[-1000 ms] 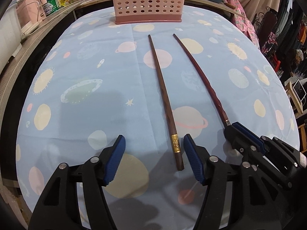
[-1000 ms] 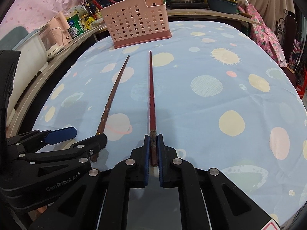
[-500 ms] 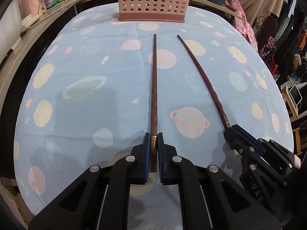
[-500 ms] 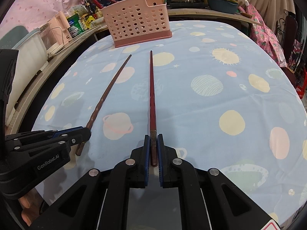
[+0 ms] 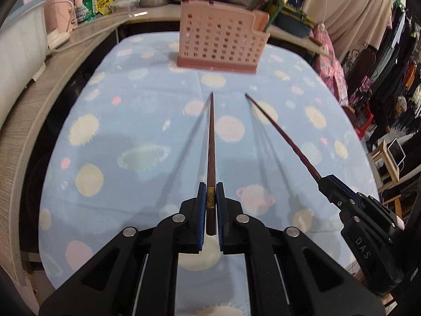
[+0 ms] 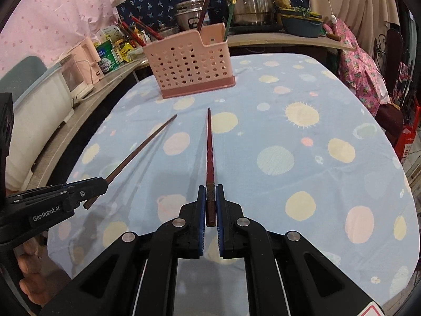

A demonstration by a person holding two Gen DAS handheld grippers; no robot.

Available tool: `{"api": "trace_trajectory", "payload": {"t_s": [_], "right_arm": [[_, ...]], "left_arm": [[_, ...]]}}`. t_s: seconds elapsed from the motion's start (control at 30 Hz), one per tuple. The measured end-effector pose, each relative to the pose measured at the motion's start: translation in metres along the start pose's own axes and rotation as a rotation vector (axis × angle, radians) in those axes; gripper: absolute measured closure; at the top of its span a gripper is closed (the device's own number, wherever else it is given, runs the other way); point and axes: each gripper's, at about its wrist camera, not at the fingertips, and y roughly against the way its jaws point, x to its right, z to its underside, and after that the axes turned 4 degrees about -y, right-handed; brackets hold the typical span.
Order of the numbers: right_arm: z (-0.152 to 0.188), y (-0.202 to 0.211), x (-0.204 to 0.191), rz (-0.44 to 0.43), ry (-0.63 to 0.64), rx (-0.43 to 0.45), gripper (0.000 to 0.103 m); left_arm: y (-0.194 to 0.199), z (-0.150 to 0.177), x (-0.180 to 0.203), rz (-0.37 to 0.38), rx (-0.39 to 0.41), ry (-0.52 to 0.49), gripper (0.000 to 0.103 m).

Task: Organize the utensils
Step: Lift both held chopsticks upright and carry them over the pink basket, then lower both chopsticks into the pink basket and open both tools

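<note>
Two chopsticks show in the left wrist view, each clamped at its thick end. The left gripper (image 5: pixel 211 202) has its blue pads pressed tight on a dark brown chopstick (image 5: pixel 211 142) with a gold band, which points straight away toward the far edge of the table (image 5: pixel 110 142) and is lifted clear of the cloth, its shadows falling beside it. At the right, the right gripper (image 5: pixel 332 184) pinches a reddish chopstick (image 5: pixel 279 129), also raised and slanting toward the far edge. A pink perforated utensil holder (image 5: pixel 218 47) stands upright near the table's far edge, well beyond both tips, with a few utensil handles rising out of it. From the right wrist view, the right gripper (image 6: pixel 210 197) is closed hard on the reddish chopstick (image 6: pixel 209 147), which aims at the holder (image 6: pixel 189 65) near the far edge. The left gripper (image 6: pixel 86 188) enters from the left edge, clamped on the brown chopstick (image 6: pixel 142 147); fingers (image 6: pixel 29 268) of a hand show below it. Steel pots (image 6: pixel 247 0) sit on the counter behind the table.
</note>
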Motion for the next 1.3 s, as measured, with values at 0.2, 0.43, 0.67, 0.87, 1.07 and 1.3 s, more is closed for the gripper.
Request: {"api": "trace_trajectory", "payload": {"t_s": [0.2,0.43,0.67,0.87,1.07,1.3], "right_arm": [[-0.043,0.027,-0.001,-0.025,-0.013,0.111,0.096],[-0.098,0.047,0.001,-0.07,-0.044,0.221,0.096],[-0.131,0.046,-0.004,-0.079,-0.044,0.266,0.096],[-0.162,0.051,-0.009,-0.092,-0.041,0.311,0.096],[-0.204,0.059,-0.016,-0.13,-0.046,0.365,0.096],[-0.261,0.067,-0.031,-0.163,-0.047,0.456,0.096]], "left_arm": [[0.032,-0.033,-0.007,0.005,0.099,0.015,0.096],[0.059,-0.075,-0.016,-0.008,0.203,0.029,0.096],[0.066,-0.11,-0.019,-0.015,0.251,0.037,0.096],[0.077,-0.147,-0.019,0.001,0.299,0.031,0.096],[0.093,-0.188,-0.013,0.025,0.361,0.026,0.096],[0.115,-0.243,-0.004,0.032,0.468,0.021,0.096]]}}
